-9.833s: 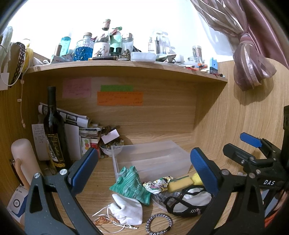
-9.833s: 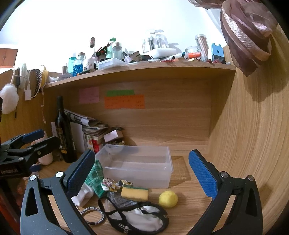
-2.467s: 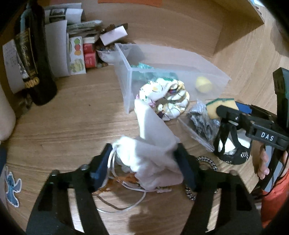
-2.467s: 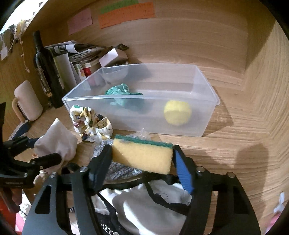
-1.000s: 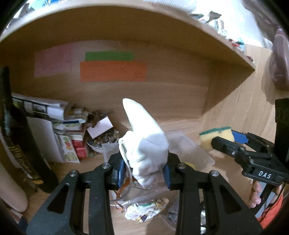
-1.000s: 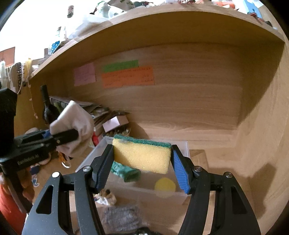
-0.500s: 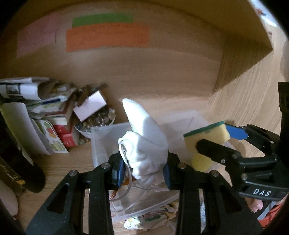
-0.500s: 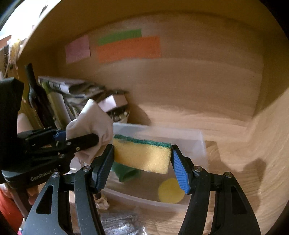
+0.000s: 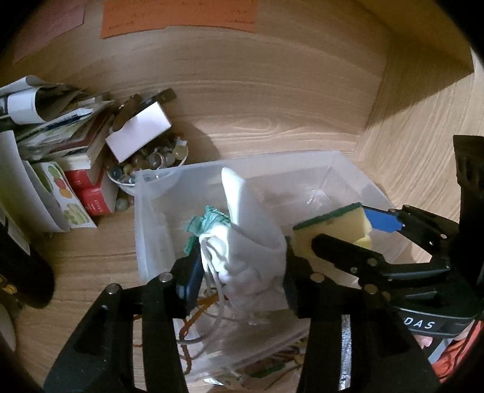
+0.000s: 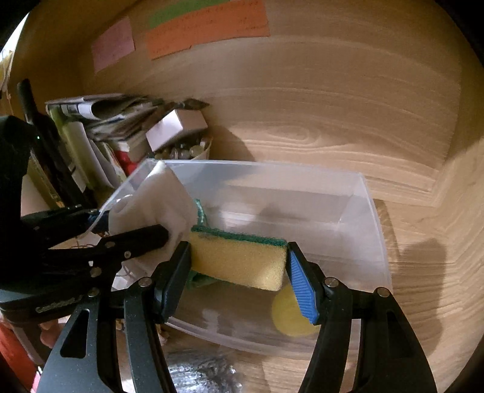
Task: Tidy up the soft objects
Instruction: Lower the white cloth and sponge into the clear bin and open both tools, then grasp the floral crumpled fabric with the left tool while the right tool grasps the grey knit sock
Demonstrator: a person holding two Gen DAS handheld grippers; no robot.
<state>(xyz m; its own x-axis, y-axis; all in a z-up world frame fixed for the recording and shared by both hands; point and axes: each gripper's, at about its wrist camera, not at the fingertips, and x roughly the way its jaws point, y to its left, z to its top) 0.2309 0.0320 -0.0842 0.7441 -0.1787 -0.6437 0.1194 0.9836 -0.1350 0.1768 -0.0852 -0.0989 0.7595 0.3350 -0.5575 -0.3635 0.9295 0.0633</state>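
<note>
Wood-grain desk panelling (image 10: pixel 332 127) fills the background, with an orange paper note (image 10: pixel 208 27) and a pink note (image 10: pixel 113 43) stuck to the back wall. On the desktop stands a clear plastic bin (image 10: pixel 373 229), open at the top. Over it the left gripper (image 9: pixel 240 272) is clenched on a white face mask (image 9: pixel 251 241), whose elastic loops dangle below the fingers, and one pointed end of the mask stands up above them. Beside it, the right gripper (image 10: pixel 239 263) grips a yellow sponge (image 10: pixel 239 261) with a green scouring layer on top, pinched by its two short ends and held level above the bin's near half. The two grippers are close together (the mask nearly touches the sponge's left end in the right wrist view). Inside the bin lie a teal cloth (image 9: pixel 208 222), partly hidden behind the mask, and a yellow ball (image 10: pixel 290 317) below the sponge. Left of the bin sit a small bowl of marbles (image 9: pixel 151 163), a white card (image 9: pixel 137 134) propped over it, a stack of books and papers (image 9: pixel 60 121), and a dark wine bottle (image 10: pixel 45 142).
</note>
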